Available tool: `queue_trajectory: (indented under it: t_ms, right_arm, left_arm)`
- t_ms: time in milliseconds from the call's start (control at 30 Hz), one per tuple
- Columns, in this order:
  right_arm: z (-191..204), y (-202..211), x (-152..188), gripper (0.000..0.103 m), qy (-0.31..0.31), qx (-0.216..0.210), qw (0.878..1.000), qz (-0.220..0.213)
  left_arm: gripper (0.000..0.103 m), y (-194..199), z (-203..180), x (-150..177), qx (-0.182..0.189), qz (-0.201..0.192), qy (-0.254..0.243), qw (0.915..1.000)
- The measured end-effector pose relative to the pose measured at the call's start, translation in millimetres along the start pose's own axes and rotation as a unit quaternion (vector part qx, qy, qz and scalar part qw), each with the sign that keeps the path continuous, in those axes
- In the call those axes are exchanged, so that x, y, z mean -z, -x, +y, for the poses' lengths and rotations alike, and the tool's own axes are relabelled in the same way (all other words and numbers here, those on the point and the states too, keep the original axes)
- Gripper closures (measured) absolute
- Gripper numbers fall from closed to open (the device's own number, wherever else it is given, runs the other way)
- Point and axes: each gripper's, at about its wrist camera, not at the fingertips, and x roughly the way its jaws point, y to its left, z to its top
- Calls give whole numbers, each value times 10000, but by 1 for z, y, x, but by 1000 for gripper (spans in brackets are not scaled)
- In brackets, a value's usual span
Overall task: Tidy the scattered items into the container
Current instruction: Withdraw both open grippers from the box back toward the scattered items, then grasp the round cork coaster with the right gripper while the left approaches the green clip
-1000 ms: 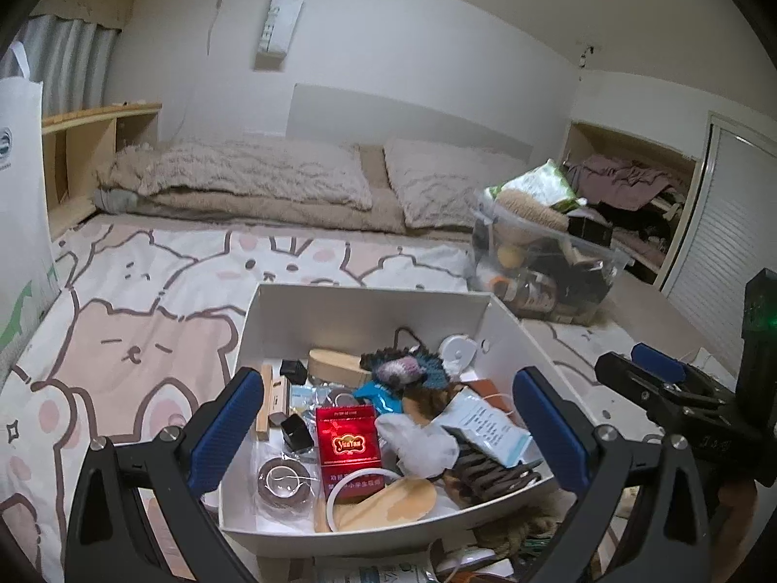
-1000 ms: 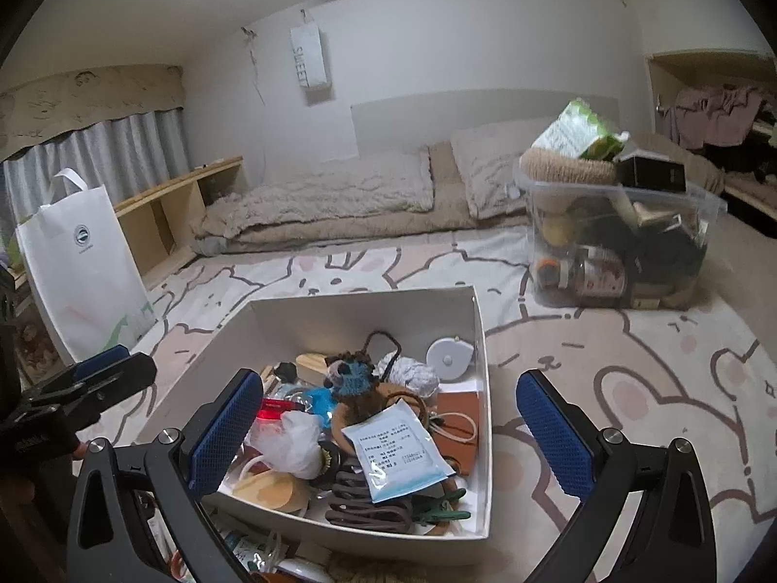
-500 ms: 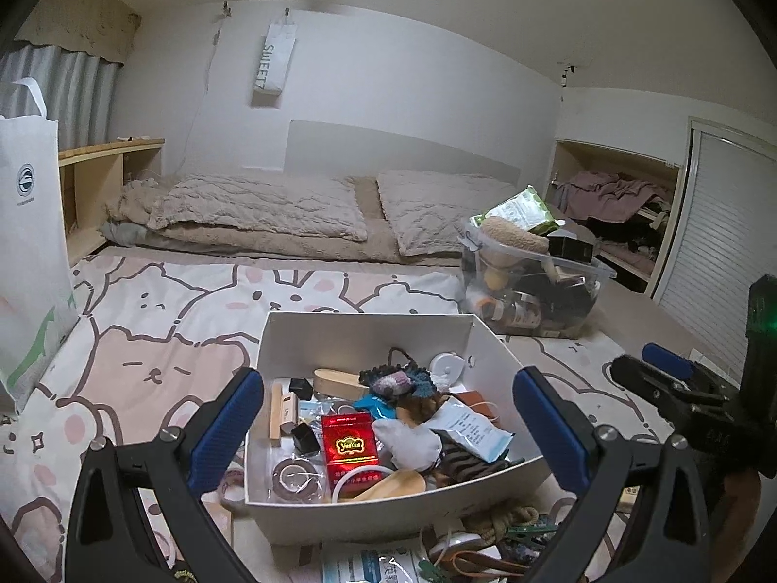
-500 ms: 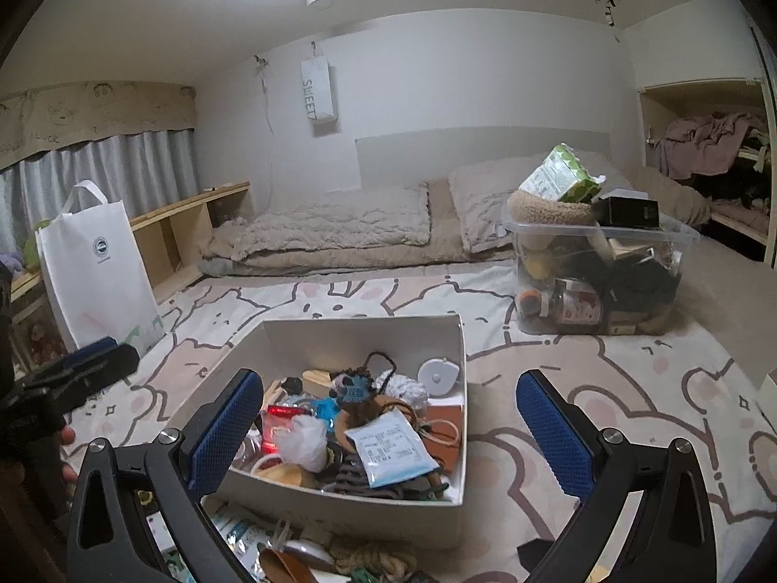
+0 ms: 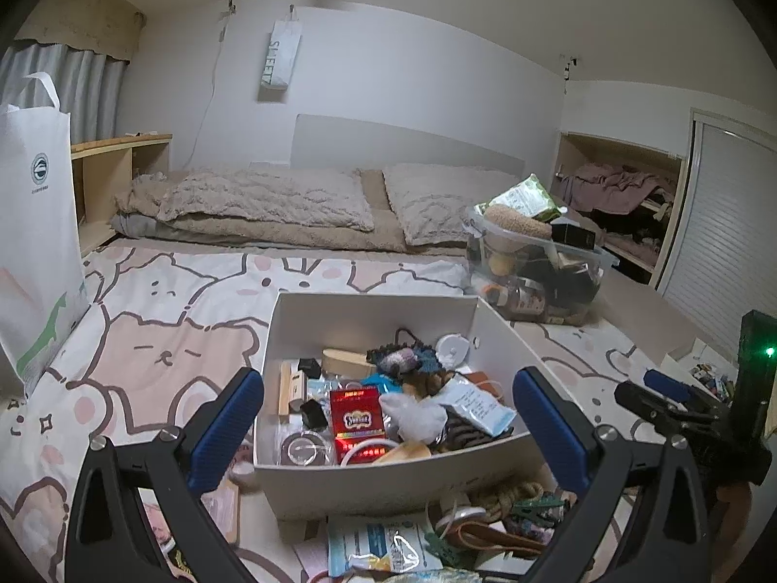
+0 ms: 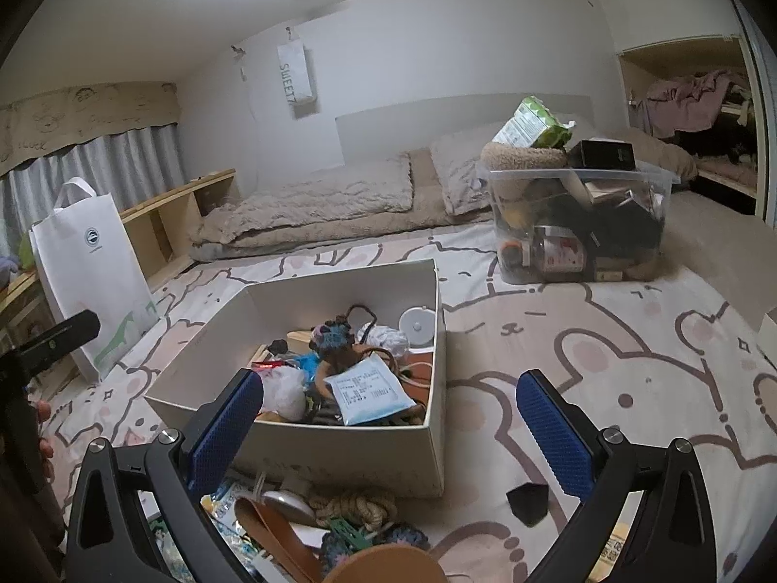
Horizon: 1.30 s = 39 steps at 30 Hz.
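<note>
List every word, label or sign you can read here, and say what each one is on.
"SWEET": printed down the white paper bag hanging on the wall.
"LUCK": drawn on the curtain valance; its first letter is unclear.
Red packet in the white box: brand lettering too blurred to read.
White sachet in the box: print too small.
White tote bag: round logo only, text too small.
Blue-white packet in front of the box: unreadable.

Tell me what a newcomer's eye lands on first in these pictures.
The white box on the cartoon-bear bedspread, crammed with odds and ends, a red packet glowing among them. More clutter lies loose in front of it, including a coil of rope. Behind to the right, an overfilled clear plastic bin.
</note>
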Motion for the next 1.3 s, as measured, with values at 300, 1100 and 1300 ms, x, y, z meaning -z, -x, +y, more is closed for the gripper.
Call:
queue_trajectory:
  t_ms: [300, 1100, 1300]
  right_arm:
    - [1, -5, 17, 0, 24, 5, 9996, 277]
    - [-11, -22, 77, 0, -194, -28, 9917, 1270]
    - [-15, -22, 89, 0, -362, -251, 9879, 1490]
  left_arm:
    - [0, -4, 5, 28, -84, 317, -33, 9995]
    - [0, -22, -8, 113, 53, 1360, -3, 9907]
    - [0, -23, -16, 132, 175, 1592, -78, 9871]
